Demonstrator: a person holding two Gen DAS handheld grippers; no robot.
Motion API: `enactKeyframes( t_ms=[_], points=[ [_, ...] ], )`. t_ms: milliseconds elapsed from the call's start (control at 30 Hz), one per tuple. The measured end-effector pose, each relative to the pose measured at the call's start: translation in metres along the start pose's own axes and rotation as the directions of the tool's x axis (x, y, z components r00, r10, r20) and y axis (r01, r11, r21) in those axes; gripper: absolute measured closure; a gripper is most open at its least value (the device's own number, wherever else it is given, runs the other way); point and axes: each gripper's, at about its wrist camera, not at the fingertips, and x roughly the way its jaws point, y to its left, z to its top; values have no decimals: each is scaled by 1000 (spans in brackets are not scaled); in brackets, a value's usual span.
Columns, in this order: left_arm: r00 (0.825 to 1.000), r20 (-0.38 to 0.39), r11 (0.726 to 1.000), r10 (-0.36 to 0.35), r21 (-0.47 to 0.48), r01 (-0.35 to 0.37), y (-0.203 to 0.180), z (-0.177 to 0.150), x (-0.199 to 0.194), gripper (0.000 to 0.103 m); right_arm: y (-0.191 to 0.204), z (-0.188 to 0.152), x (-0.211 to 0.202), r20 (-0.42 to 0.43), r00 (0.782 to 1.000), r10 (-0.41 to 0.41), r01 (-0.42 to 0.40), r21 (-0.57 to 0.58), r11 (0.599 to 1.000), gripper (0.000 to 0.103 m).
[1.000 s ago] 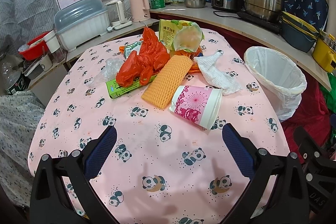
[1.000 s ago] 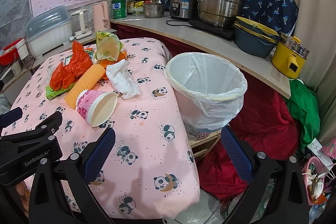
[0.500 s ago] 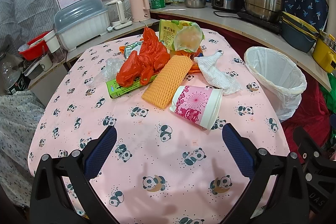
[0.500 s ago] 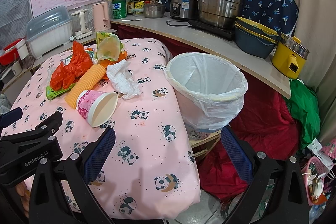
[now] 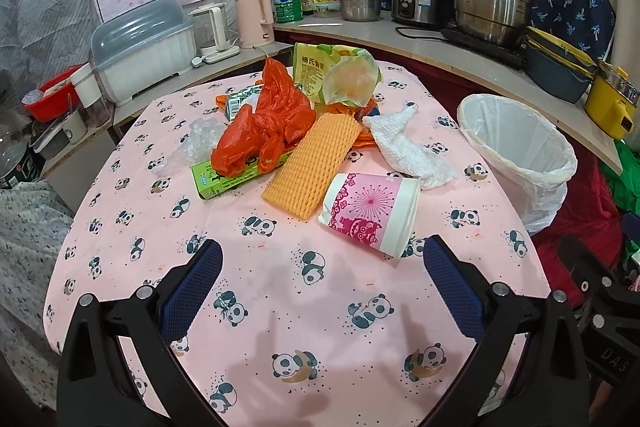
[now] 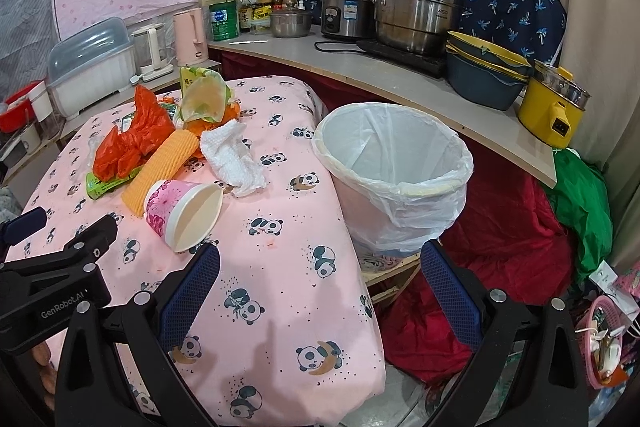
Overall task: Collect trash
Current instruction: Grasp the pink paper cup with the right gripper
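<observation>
Trash lies piled on the panda-print table (image 5: 280,307): a pink paper cup (image 5: 370,213) on its side, an orange foam net (image 5: 314,163), a red plastic bag (image 5: 268,125), a green box (image 5: 224,179), a white foam net (image 5: 404,147), and a yellow-green wrapper (image 5: 340,77). The white-lined trash bin (image 6: 394,179) stands just off the table's right edge. My left gripper (image 5: 322,291) hovers open over the near table, short of the cup. My right gripper (image 6: 318,293) is open over the table's right corner, with the cup (image 6: 182,213) ahead on its left.
A curved counter (image 6: 400,83) behind holds steel pots (image 6: 416,11), stacked bowls (image 6: 486,71), a yellow cooker (image 6: 554,107), kettles and a dish box (image 5: 144,47). Red and green cloth (image 6: 512,247) lies on the floor to the right of the bin.
</observation>
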Motion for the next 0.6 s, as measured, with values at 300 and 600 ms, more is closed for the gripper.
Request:
enactKeyframes(
  t_ms=[300,600],
  points=[
    [999,-49,998,-12,-59,10,41,3,37,7,32,4,40,-56,993,107,-108,-21,994,20],
    [997,-70,994,29,-106,-36,76,6,67,7,85,11,82,-130,962,239,-247,-49,968,37]
  ],
)
